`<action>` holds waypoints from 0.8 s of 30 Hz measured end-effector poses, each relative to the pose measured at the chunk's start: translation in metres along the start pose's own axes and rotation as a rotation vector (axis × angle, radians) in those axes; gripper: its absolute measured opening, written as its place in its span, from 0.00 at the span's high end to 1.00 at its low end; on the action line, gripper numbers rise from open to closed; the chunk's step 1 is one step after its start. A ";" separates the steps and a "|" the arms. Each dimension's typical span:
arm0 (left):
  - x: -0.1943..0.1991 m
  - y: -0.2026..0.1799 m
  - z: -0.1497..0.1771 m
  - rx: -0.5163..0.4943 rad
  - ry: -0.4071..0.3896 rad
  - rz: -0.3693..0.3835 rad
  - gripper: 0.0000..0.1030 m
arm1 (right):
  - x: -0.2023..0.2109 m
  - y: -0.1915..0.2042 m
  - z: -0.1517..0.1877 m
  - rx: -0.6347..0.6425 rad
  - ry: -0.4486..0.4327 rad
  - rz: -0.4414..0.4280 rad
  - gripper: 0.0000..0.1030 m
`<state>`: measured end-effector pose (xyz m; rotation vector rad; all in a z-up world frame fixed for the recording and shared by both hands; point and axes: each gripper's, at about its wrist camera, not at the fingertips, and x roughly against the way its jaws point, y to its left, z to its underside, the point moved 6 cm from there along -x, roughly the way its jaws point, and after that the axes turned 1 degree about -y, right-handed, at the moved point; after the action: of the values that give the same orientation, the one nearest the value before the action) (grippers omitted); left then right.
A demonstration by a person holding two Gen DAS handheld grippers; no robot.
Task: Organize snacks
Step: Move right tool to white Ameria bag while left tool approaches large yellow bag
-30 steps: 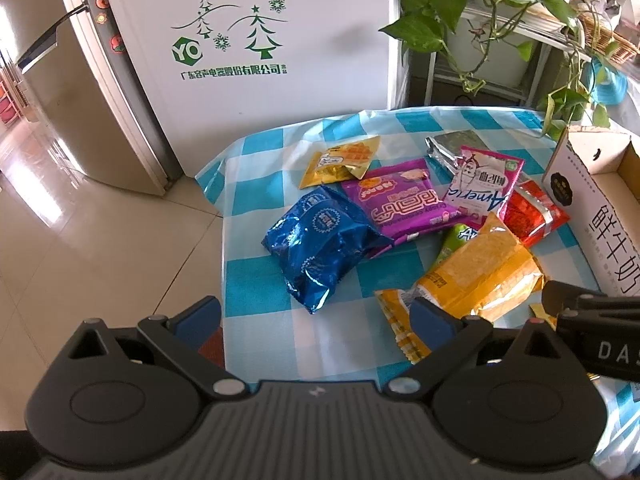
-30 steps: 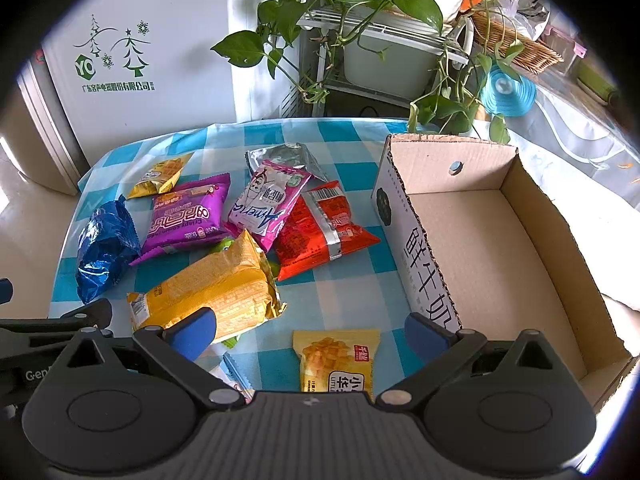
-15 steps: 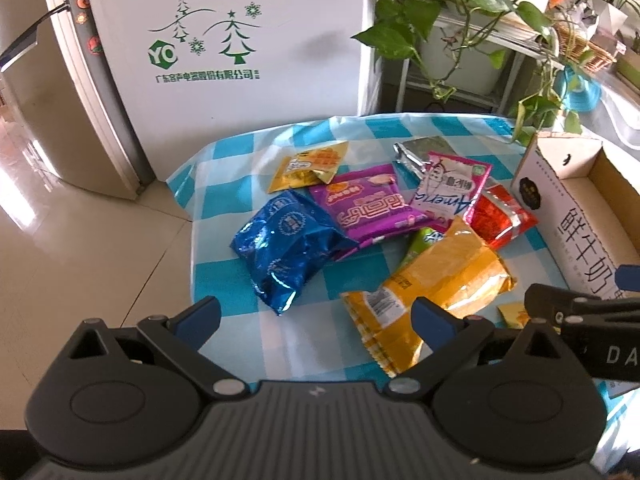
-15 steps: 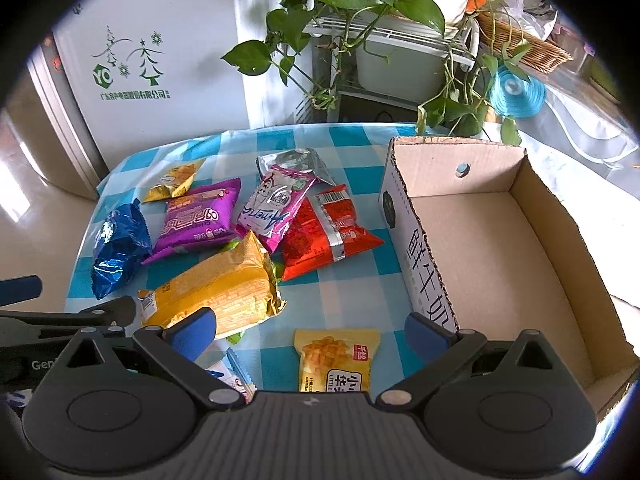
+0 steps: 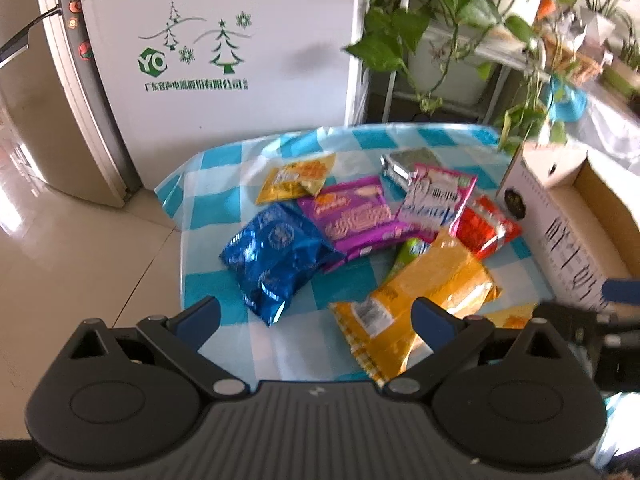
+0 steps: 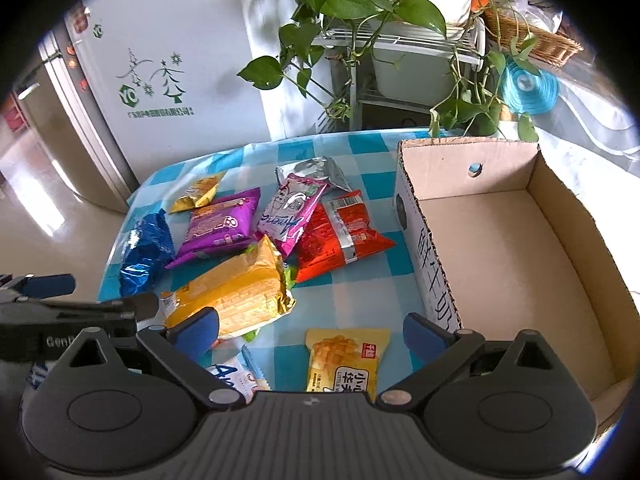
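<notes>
Several snack bags lie on a blue checked tablecloth: a blue bag, a purple bag, a pink bag, a red bag, a large orange bag and a small yellow bag. An empty cardboard box stands at the right. My left gripper is open above the table's near edge, between the blue and orange bags. My right gripper is open above a small yellow packet. A white-and-blue packet lies beside it.
A white fridge and a steel fridge stand behind the table. A potted vine on a rack hangs over the table's far edge. A silver bag lies at the back. Tiled floor lies to the left.
Both grippers have drawn back and tilted upward a little, so the snacks and box sit lower and farther in view. Both stay open and empty. No snack has moved.
</notes>
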<state>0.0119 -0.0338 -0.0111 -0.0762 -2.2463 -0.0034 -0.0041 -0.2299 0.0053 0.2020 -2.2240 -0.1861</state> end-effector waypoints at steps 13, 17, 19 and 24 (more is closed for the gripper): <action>0.000 0.010 -0.022 0.037 -0.038 0.095 0.02 | 0.009 0.005 0.018 0.081 0.017 -0.103 0.06; -0.013 0.013 -0.006 0.104 0.023 0.138 0.03 | 0.004 0.016 0.028 0.124 0.048 -0.162 0.10; -0.014 0.014 -0.005 0.096 0.022 0.134 0.03 | 0.003 0.022 0.033 0.151 0.062 -0.179 0.12; -0.013 0.015 -0.007 0.111 0.001 0.159 0.03 | -0.004 0.035 0.043 0.198 0.084 -0.225 0.16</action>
<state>0.0263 -0.0202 -0.0173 -0.1940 -2.2290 0.2068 -0.0383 -0.1922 -0.0164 0.5591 -2.1328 -0.0772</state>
